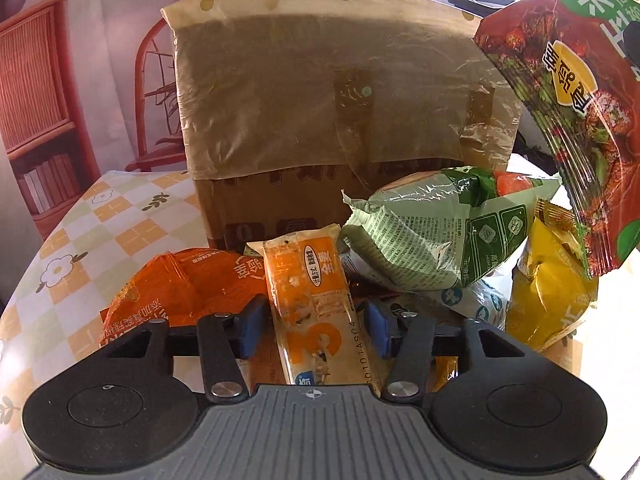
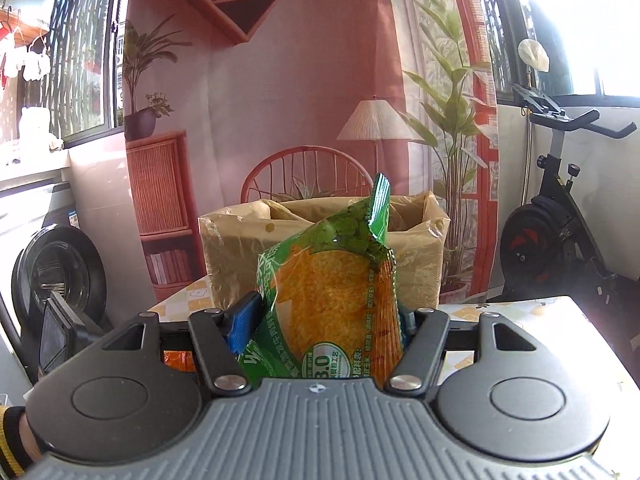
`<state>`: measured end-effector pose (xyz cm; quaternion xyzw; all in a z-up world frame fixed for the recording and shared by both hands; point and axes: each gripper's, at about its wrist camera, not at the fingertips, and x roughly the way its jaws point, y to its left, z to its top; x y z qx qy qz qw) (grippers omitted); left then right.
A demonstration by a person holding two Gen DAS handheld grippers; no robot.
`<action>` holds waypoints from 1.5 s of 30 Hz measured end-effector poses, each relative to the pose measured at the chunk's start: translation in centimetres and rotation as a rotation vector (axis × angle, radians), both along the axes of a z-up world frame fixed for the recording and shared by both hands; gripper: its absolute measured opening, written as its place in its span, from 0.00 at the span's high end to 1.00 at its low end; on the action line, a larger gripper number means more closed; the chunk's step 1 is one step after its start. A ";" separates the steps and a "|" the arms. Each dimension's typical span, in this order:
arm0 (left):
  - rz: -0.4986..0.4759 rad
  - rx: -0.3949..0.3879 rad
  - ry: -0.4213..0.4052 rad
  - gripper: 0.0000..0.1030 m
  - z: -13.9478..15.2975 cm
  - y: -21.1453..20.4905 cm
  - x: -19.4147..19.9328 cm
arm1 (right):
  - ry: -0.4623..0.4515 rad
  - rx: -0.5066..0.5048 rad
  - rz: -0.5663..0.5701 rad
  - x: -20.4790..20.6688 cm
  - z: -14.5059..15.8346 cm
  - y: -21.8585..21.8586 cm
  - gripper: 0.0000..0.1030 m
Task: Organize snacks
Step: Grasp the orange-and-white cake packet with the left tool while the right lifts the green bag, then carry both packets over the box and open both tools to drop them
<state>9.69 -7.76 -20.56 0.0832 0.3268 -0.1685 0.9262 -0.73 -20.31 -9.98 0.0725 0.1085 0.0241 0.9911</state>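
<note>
In the left wrist view a pile of snack packets lies in front of a taped cardboard box [image 1: 320, 120]. My left gripper [image 1: 314, 330] is open, its blue pads on either side of a long orange bar packet [image 1: 308, 304], with a gap to each pad. An orange bag [image 1: 176, 292], a green-white bag [image 1: 424, 232] and a yellow bag [image 1: 552, 292] lie around it. A red-green bag [image 1: 576, 112] hangs at the upper right. In the right wrist view my right gripper [image 2: 328, 320] is shut on a green and orange snack bag [image 2: 332, 300], held above the table before the open box [image 2: 420, 268].
The table [image 1: 80, 248] has a checked flower cloth. A printed room backdrop hangs behind it. A washing machine [image 2: 52, 272] stands at left and an exercise bike [image 2: 560, 220] at right. A small part of another gripper [image 2: 56, 332] shows at the left.
</note>
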 end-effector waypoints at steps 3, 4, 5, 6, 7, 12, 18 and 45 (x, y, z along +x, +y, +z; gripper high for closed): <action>0.012 -0.028 0.010 0.62 0.0 0.4 0.0 | 0.002 -0.006 -0.009 -0.1 -0.3 -0.1 0.37; 0.015 -0.038 0.008 0.63 0.2 0.7 -0.1 | 0.003 -0.004 -0.012 -0.1 -0.3 -0.2 0.37; 0.018 -0.043 0.003 0.63 0.4 0.9 -0.2 | 0.003 -0.003 -0.015 -0.1 -0.4 -0.3 0.37; 0.023 -0.047 -0.007 0.63 0.8 1.1 -0.4 | 0.001 -0.004 -0.018 -0.2 -0.4 -0.4 0.37; 0.027 -0.055 -0.024 0.63 1.6 1.4 -0.8 | 0.000 -0.005 -0.020 -0.2 -0.4 -0.5 0.37; 0.021 -0.093 -0.098 0.63 4.9 2.3 -1.4 | -0.024 -0.007 -0.019 0.1 0.3 -0.9 0.37; 0.027 -0.141 -0.226 0.63 10.1 2.8 -0.7 | -0.069 -0.021 -0.016 1.0 2.6 -1.8 0.37; 0.056 -0.096 -0.183 0.62 16.2 -3.1 16.6 | 0.064 -0.012 -0.063 20.5 4.7 -6.4 0.35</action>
